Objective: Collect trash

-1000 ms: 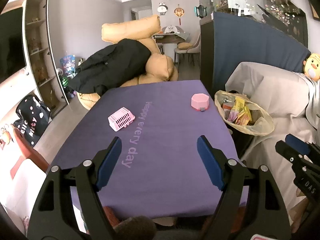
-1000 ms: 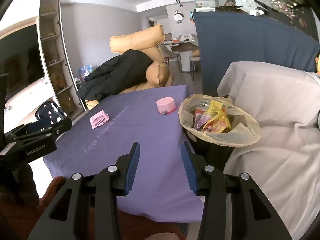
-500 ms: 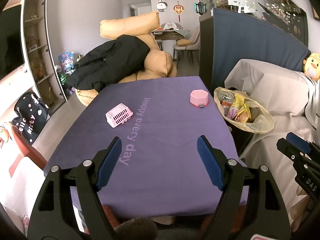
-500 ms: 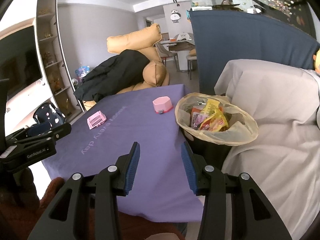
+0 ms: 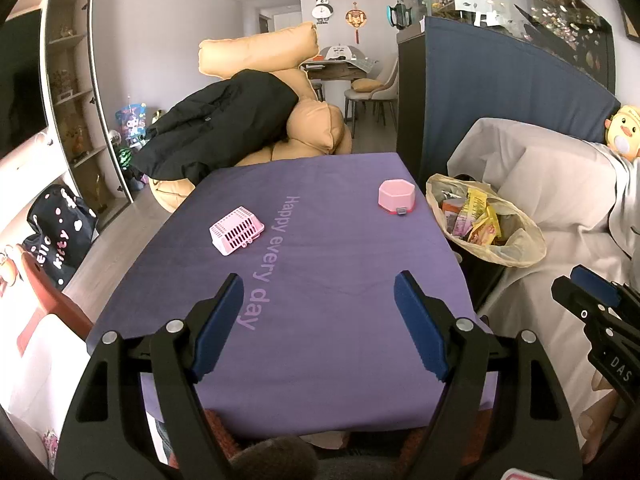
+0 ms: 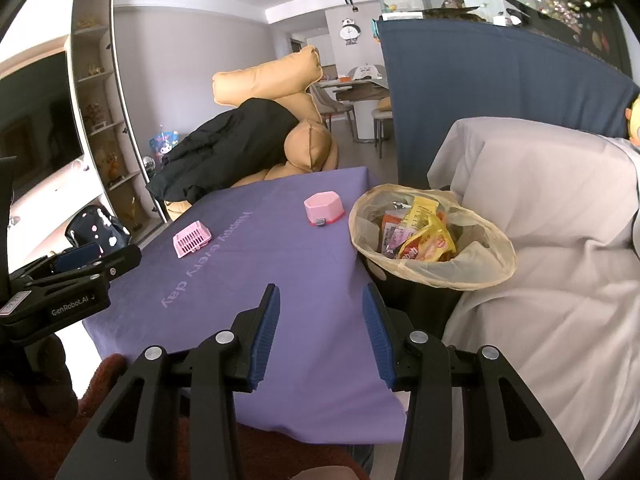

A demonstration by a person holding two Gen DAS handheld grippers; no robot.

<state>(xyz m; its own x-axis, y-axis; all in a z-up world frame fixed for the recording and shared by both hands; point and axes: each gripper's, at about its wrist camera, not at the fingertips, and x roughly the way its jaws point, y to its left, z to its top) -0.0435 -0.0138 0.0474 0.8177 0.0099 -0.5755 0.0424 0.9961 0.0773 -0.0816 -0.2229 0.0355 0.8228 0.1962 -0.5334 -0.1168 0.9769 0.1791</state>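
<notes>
A black bin lined with a yellowish plastic bag (image 5: 516,246) (image 6: 494,268) stands at the right edge of the purple table (image 5: 320,264) (image 6: 280,264). Colourful wrappers (image 5: 478,220) (image 6: 420,240) lie inside the bag. My left gripper (image 5: 319,316) is open and empty above the table's near edge. My right gripper (image 6: 319,328) is open and empty over the table's near right corner, short of the bin. The right gripper also shows at the right edge of the left wrist view (image 5: 600,320); the left one shows in the right wrist view (image 6: 68,280).
A pink slotted basket (image 5: 236,230) (image 6: 192,239) and a pink hexagonal box (image 5: 397,196) (image 6: 323,208) sit on the table. A sofa under a grey sheet (image 5: 560,200) is right of the bin. Tan cushions with a black coat (image 5: 224,128) lie behind the table.
Both grippers have drawn back and risen slightly, so the table and bin appear a little farther away. Both stay open and empty.
</notes>
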